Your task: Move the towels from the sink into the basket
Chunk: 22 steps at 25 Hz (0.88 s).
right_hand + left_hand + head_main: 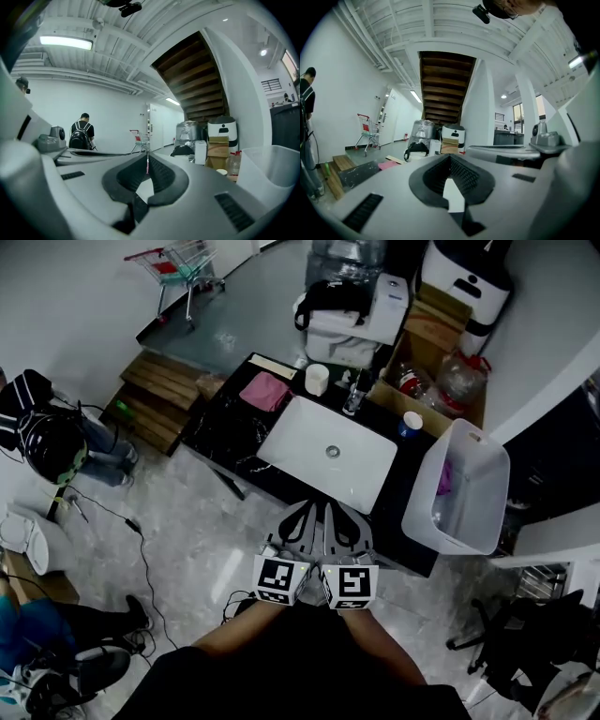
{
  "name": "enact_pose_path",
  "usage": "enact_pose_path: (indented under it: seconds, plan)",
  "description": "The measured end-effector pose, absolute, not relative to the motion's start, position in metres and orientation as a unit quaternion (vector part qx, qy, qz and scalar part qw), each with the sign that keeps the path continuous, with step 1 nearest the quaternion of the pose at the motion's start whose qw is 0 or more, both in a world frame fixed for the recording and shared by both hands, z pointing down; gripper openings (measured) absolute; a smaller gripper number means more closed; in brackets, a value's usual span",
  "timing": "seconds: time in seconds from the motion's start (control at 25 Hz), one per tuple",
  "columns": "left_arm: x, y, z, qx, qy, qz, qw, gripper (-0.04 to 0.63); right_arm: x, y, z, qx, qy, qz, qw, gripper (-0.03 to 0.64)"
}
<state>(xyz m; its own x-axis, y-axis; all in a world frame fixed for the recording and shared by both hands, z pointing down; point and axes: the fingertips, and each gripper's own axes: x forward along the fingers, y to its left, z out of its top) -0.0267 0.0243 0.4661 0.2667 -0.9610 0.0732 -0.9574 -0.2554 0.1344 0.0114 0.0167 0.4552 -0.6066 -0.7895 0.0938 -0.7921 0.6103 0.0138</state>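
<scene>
towel (265, 391): laid on desk (225, 432), far left of sink (300, 442); second towel (443, 476) seen in basket (422, 502), right | handling: judged soft, light, limp; to be pinched at a raised fold | left gripper (306, 514), right gripper (339, 514): fingers clenched, nothing held

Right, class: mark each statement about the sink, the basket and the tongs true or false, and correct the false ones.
1. The sink is empty. True.
2. A pink towel lies on the counter, left of the sink in the head view. True.
3. The basket is empty. False: a second towel lies in it.
4. The right tongs grip a towel. False: they are shut on nothing.
5. The basket stands left of the sink. False: it stands to the sink's right.
</scene>
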Motion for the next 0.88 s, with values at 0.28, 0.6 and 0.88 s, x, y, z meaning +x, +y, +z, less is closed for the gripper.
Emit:
enact_pose_path:
  seconds: [0.28,0.6,0.88]
  plan:
    - [-0.144,0.003,0.461,0.797,-0.601,-0.02,0.057,0.012,-0.113,-0.004,0.453,0.433,-0.898,-0.018,0.08,0.023]
    - [-0.26,-0.002,0.471,0.773,-0.632,-0.023,0.05,0.012,-0.214,-0.017,0.466,0.411,-0.907,-0.002,0.091,0.023]
    - [-0.316,-0.014,0.489,0.738,-0.671,-0.038,0.065,0.012,-0.253,-0.049,0.482,0.4,-0.911,0.034,0.089,0.023]
